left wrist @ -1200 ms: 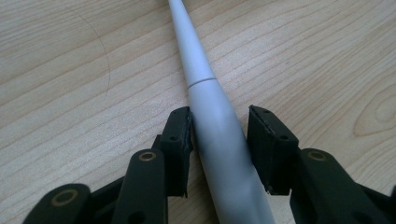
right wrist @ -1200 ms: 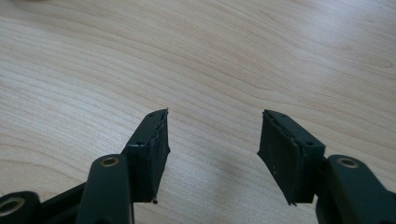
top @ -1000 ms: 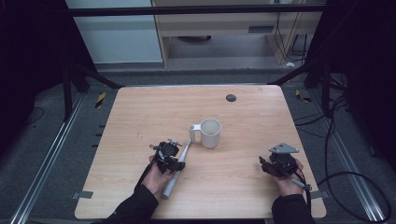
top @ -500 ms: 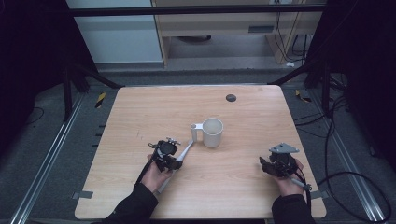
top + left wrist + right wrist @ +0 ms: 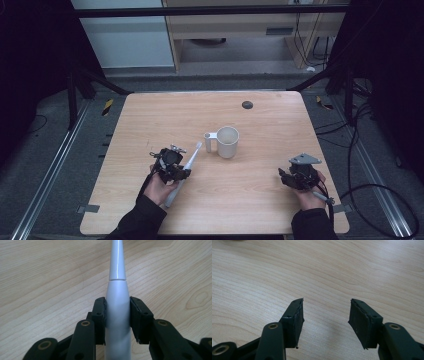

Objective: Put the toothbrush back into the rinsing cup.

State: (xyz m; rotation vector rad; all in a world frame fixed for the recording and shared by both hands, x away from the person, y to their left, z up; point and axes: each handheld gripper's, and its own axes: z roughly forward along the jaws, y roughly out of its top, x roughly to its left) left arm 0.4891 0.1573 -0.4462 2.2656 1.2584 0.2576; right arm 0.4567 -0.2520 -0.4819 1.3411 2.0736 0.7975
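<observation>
— So, what does the left gripper [image 5: 186, 170] hold at this moment?

— It holds a white electric toothbrush [image 5: 182, 172]. In the left gripper view the two black jaws have just been closing, and now the pads press on both sides of the thick handle of the toothbrush [image 5: 117, 307]. The thin neck points away from the gripper, over the wood.

— And where is the toothbrush on the table [image 5: 150, 115]?

— In the high view it lies slanted on the near left part. Its brush end points toward the white mug [image 5: 227, 141] and is just beside the mug handle; I cannot tell if it touches. The lower end of the handle comes out below the person's left hand [image 5: 160, 186], near the sleeve.

— Is the toothbrush lifted?

— I cannot tell this for sure from the pictures.

— What about the right gripper [image 5: 284, 177]?

— It is at the near right part of the table, well apart from the mug and the toothbrush. In the right gripper view its jaws stand apart, with bare wood between the pads [image 5: 297, 320]. A grey three-cornered plate [image 5: 304, 159] sits on top of it.

— Anything else on the table?

— Yes, a small dark round spot [image 5: 247, 104] near the far edge, behind the mug.
</observation>
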